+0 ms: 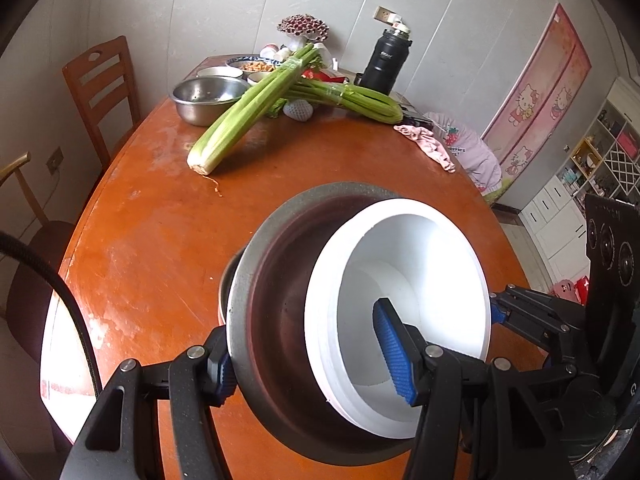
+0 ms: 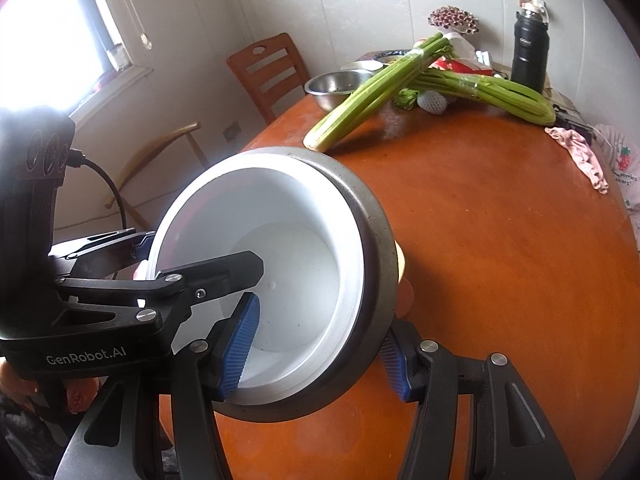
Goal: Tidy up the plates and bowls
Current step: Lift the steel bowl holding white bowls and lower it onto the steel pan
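White bowl (image 1: 400,300) nested in steel bowl (image 1: 276,300), rims clamped by both hand-held grippers (image 1: 312,360) (image 2: 320,356).

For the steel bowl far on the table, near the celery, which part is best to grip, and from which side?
Grip the rim of the far steel bowl, probably on its near left side, one finger inside and one outside the wall. It stands upright with its mouth open upward, so the thin rim is exposed there. The celery leans over its right edge and other dishes crowd behind it.
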